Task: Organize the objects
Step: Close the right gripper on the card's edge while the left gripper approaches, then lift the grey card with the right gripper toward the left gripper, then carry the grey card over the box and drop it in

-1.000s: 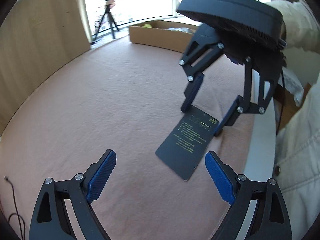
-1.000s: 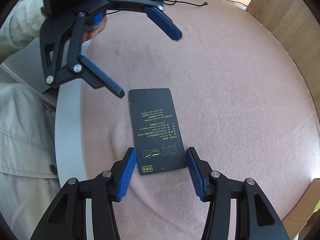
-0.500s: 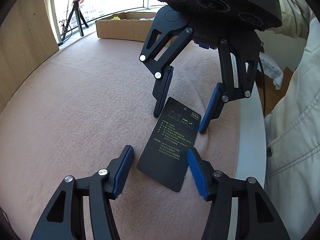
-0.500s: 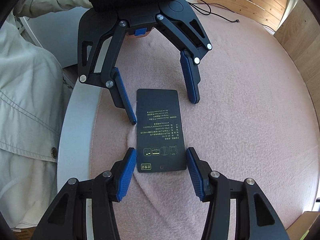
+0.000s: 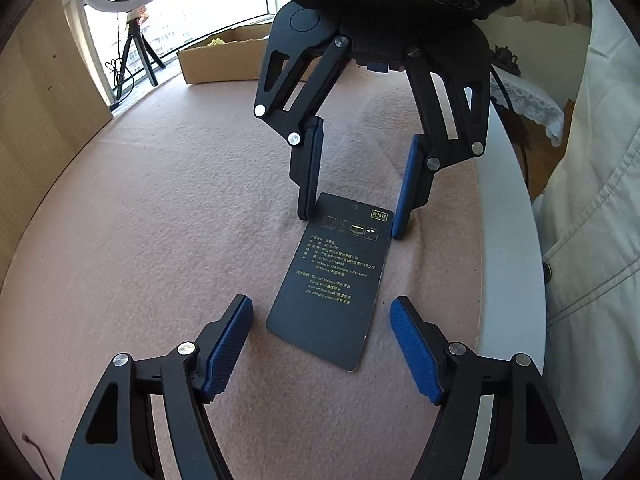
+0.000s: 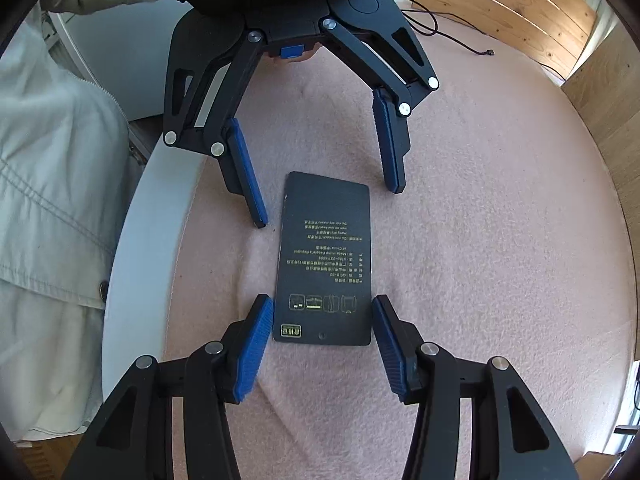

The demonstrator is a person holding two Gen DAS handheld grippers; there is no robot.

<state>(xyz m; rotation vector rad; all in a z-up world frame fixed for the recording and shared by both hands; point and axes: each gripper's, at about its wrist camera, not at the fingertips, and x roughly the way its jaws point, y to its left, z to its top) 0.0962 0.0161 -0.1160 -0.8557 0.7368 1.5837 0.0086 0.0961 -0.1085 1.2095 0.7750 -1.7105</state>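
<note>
Left wrist view: a flat black rectangular card printed with gold text [image 5: 334, 280] lies on the pink felt-covered tabletop [image 5: 160, 220], near its white rim. The left gripper [image 5: 322, 344] straddles the card's near end, its fingers [image 5: 226, 350] standing wide and clear of the edges after just reopening. Right wrist view: the right gripper [image 6: 322, 344] brackets the opposite end, fingers [image 6: 252, 354] narrow, just beside the card's edges; contact cannot be told.

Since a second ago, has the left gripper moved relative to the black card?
Yes. The left gripper swung in from beside the black card to straddle its far end, jaws just reopening.
</note>
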